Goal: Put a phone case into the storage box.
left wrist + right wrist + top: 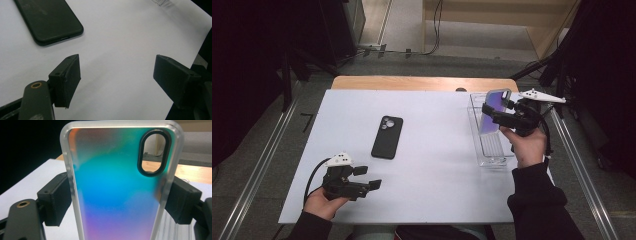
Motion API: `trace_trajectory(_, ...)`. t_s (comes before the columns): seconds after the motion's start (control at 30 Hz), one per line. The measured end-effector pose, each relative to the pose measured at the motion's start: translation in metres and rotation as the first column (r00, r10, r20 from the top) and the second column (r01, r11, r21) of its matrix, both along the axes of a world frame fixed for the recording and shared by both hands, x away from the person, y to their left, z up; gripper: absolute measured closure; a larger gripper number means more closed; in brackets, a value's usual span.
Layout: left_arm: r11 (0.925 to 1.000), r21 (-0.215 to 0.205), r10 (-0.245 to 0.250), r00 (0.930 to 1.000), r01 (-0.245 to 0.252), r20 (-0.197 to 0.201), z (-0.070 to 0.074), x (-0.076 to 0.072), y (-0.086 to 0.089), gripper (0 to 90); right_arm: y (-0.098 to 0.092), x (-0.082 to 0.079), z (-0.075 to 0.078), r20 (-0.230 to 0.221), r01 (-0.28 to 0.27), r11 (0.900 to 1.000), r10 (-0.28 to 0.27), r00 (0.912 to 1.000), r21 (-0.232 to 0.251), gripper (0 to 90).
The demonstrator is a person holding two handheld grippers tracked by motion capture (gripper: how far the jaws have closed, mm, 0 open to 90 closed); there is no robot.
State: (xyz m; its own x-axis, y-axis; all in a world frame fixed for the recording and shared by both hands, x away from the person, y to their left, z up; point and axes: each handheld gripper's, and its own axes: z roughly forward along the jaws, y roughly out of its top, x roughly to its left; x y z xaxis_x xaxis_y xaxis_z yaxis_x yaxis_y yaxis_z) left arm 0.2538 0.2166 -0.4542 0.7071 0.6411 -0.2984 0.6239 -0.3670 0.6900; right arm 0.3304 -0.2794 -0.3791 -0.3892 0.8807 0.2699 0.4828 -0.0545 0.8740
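Note:
A black phone (387,136) lies flat near the middle of the white table, its lower end also in the left gripper view (50,21). My left gripper (368,178) rests low at the front left, jaws wide apart (117,80) with only bare table between them. My right gripper (490,114) is raised at the right, over the clear tray (490,160). It is shut on an iridescent phone case (493,111), held upright by its two long edges. In the right gripper view the case (117,190) stands between the pads, camera cutout at top right.
The clear plastic tray sits along the table's right side, near the edge. A wooden strip (422,82) runs along the far edge. Metal rails (582,170) flank the table on both sides.

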Motion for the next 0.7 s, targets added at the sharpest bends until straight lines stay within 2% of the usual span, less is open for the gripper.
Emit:
trace_trajectory(0.17, 1.0000, -0.007, 0.000, 1.0000, 0.000, 0.002, 0.000, 0.000, 0.000, 22.5, 0.001, 0.018, -0.007, -0.029, 0.031, 0.999, -0.032, 0.9991, -0.034, 15.8)
trace_trajectory(0.33, 0.9998, -0.019, -0.004, 0.9999, 0.004, -0.010, -0.001, 0.001, 0.000, 22.5, -0.002, 0.037, -0.010, -0.026, 0.061, 0.997, -0.062, 0.9978, -0.038, 15.8)
trace_trajectory(0.47, 0.9999, -0.013, -0.005, 1.0000, 0.004, -0.008, -0.001, 0.001, -0.001, 22.5, -0.001, 0.049, -0.011, -0.034, 0.074, 0.996, -0.076, 0.9965, -0.049, 15.8)
trace_trajectory(0.6, 1.0000, -0.005, -0.005, 1.0000, 0.005, -0.007, -0.001, 0.001, -0.001, 22.5, -0.003, 0.058, -0.010, -0.036, 0.084, 0.996, -0.084, 0.9958, -0.025, 15.8)
trace_trajectory(0.7, 1.0000, -0.003, -0.002, 1.0000, 0.002, -0.007, -0.001, 0.001, -0.001, 22.5, -0.004, 0.066, -0.013, -0.046, 0.095, 0.994, -0.097, 0.9942, -0.045, 15.8)
